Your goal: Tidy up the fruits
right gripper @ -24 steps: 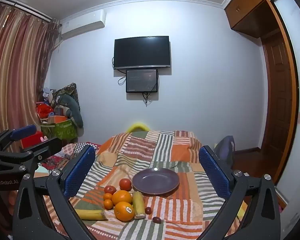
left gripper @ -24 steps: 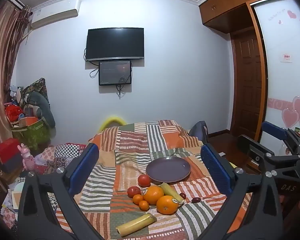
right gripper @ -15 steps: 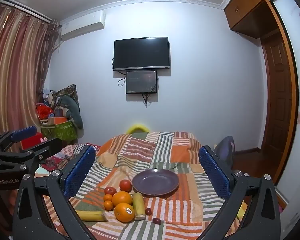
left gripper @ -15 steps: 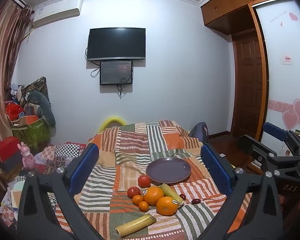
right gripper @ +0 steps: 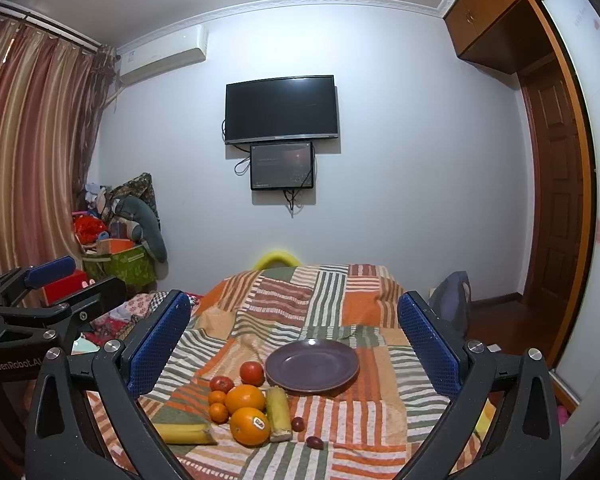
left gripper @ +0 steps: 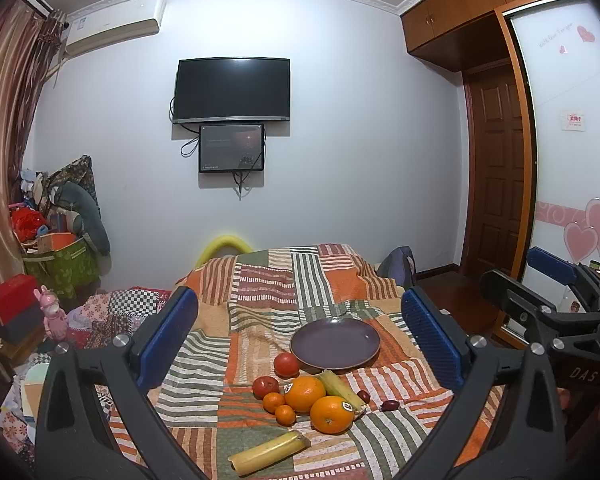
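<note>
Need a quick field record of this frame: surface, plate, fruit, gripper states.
surface: patchwork striped blanket
plate: purple plate, empty
fruit: two large oranges, small oranges, two red fruits, two small dark fruits, all on the blanket near the plate
other: two yellow wrapped pieces
left gripper: open, holds nothing
right gripper: open, holds nothing
progress: nothing on the plate yet

Striped cloth blanket [left gripper: 260,300], woven and matt. Glossy smooth purple plate [left gripper: 335,343]. Dimpled shiny oranges [left gripper: 331,414], varnished wooden door [left gripper: 495,184]
</note>
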Demonstrator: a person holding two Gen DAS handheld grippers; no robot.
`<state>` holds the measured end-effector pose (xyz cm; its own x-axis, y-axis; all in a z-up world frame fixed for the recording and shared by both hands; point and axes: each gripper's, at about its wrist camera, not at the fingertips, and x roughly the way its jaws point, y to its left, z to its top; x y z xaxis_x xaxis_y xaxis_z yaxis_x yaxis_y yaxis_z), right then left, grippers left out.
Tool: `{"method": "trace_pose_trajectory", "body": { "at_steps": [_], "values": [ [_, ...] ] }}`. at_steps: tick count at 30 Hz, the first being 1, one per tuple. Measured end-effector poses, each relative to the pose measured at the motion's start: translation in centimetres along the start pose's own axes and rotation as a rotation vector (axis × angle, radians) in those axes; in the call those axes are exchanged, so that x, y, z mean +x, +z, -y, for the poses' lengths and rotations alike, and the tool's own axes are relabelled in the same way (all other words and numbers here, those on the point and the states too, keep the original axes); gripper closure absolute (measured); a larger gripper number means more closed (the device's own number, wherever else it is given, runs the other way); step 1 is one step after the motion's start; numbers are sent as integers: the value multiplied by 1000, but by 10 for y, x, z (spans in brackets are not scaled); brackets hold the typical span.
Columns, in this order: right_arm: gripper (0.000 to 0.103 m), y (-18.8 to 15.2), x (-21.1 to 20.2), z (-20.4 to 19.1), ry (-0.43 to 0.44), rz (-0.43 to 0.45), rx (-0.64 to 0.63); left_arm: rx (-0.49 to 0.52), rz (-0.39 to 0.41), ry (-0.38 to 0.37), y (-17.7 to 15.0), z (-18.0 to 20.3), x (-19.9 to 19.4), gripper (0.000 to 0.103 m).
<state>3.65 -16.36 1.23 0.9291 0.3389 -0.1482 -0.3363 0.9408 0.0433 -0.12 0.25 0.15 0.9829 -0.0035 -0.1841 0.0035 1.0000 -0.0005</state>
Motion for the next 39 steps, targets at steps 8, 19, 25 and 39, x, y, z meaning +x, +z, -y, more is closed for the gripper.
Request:
{"method": "trace_pose_trajectory", "body": {
  "at_steps": [8, 19, 25, 39],
  "values": [
    [0, -2, 1, 1, 3, -2, 7, 1, 1, 0, 1, 1, 0, 0],
    [0, -2, 1, 1, 7, -6, 14, -1, -3, -4, 3, 2, 1, 0],
    [0, -1, 1, 1, 11, -6, 17, -1, -2, -5, 2, 4, 1, 0],
    [0, -2, 1, 3, 17, -7, 27, 2, -8, -5, 2, 4, 4, 0]
  ]
}}
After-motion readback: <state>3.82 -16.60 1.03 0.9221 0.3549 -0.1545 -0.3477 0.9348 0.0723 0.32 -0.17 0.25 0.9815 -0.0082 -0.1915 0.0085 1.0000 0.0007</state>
